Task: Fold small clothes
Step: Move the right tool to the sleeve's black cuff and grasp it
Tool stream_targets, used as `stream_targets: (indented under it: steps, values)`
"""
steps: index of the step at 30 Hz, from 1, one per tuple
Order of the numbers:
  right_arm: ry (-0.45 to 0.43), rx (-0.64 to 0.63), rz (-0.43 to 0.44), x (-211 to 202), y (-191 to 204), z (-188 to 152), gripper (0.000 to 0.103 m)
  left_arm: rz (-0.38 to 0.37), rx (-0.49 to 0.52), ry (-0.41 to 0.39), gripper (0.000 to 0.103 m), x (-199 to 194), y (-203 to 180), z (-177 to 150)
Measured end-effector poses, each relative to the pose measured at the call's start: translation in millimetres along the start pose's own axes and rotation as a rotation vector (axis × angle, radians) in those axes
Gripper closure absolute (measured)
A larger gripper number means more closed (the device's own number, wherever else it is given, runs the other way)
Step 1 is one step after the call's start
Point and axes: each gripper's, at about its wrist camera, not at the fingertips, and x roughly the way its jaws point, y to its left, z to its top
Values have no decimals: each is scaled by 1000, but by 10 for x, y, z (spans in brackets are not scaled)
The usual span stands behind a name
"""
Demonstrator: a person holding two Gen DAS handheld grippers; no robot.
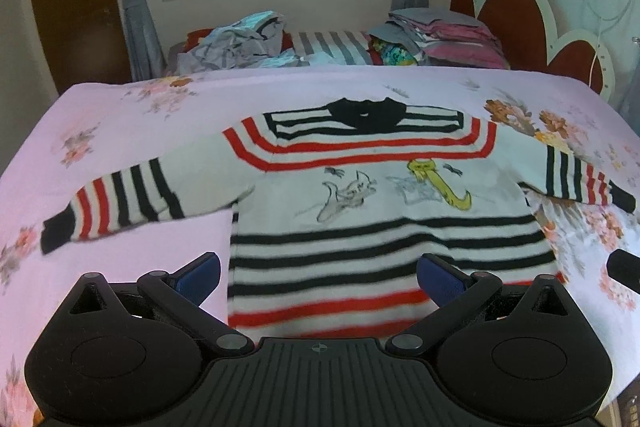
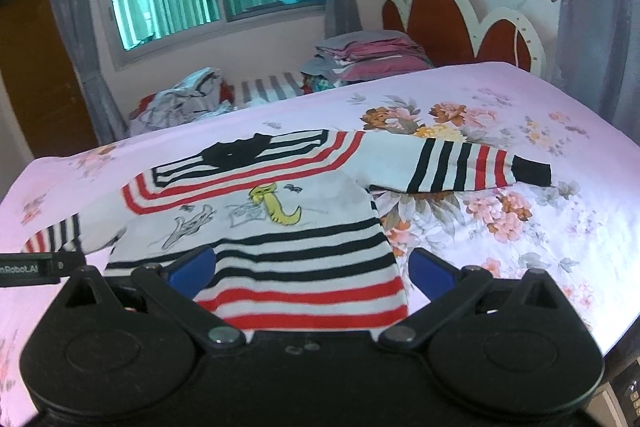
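You're hovering both tools at the hem of the striped sweater (image 1: 360,195), which is lying flat and face up on the pink floral sheet (image 1: 120,115), both sleeves spread out to the sides. Your left gripper (image 1: 318,277) is sitting with its blue pads wide apart and nothing between them but the hem below; your right gripper (image 2: 312,273) is spread just as wide over the hem's right corner, gripping nothing. So the folding itself is looking unstarted: no sleeve is tucked in, no edge is turned over. Laying it out seems done; sleeves and body folds are all waiting. Beyond the sheet, a folded stack (image 1: 444,35) and a crumpled heap (image 1: 236,43) are sitting near the window.
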Motion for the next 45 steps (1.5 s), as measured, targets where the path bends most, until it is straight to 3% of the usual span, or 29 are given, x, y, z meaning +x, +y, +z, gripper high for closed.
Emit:
stream_targets:
  steps: [10,19,24,31,38,45]
  values:
    - [15,42,-74,378,-13,172,0,-1,5,13,0,510,78,347]
    - [43,25,-61,844,-369,361,0,41,-18,24,0,872,-174,516]
    - [62,25,-61,1123,-755,500,1,45,-50,30,0,1090,-465,581]
    - [89,78,-104,1574,-1470,600,13,15,-53,59,0,1477,-904,653]
    - [140,195,-171,1993,-2233,630,19,27,-43,85,0,1809,-1244,697]
    - [188,327,-214,2388,-2842,659,19,53,-42,74,0,1905,-1341,727]
